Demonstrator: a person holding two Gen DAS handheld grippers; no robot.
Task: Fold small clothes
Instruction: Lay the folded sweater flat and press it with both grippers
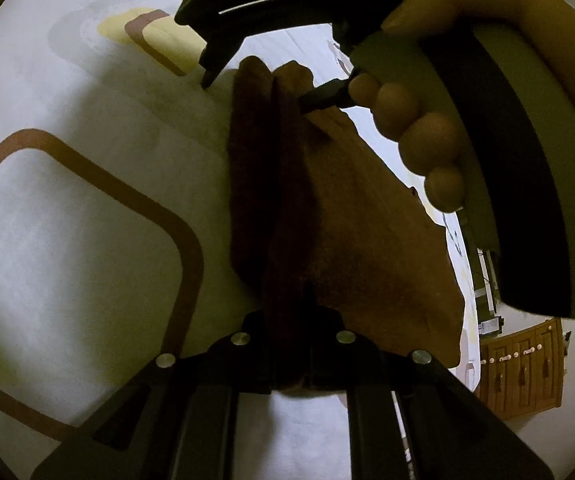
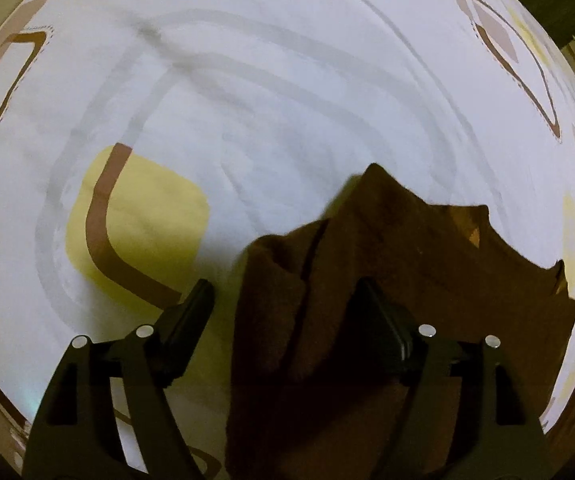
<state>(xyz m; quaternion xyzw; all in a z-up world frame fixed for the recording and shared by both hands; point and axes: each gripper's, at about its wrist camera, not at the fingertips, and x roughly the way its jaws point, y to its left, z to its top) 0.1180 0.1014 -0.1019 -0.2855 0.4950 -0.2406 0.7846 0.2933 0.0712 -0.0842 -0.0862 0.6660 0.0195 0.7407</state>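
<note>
A small brown cloth (image 1: 327, 208) hangs above a white bedsheet, bunched into vertical folds. My left gripper (image 1: 295, 344) is shut on its near edge, with the fabric pinched between the jaws. My right gripper (image 2: 283, 300) is open, its jaws wide apart astride a fold of the brown cloth (image 2: 367, 272). In the left wrist view the right gripper (image 1: 255, 80) shows at the cloth's far end, held by a hand (image 1: 419, 120). One of its fingertips (image 1: 319, 98) touches the fabric.
The white bedsheet (image 2: 271, 92) has brown outlines, yellow patches and grey bands printed on it. A wooden cabinet (image 1: 523, 368) with drawers stands beyond the bed at the right in the left wrist view.
</note>
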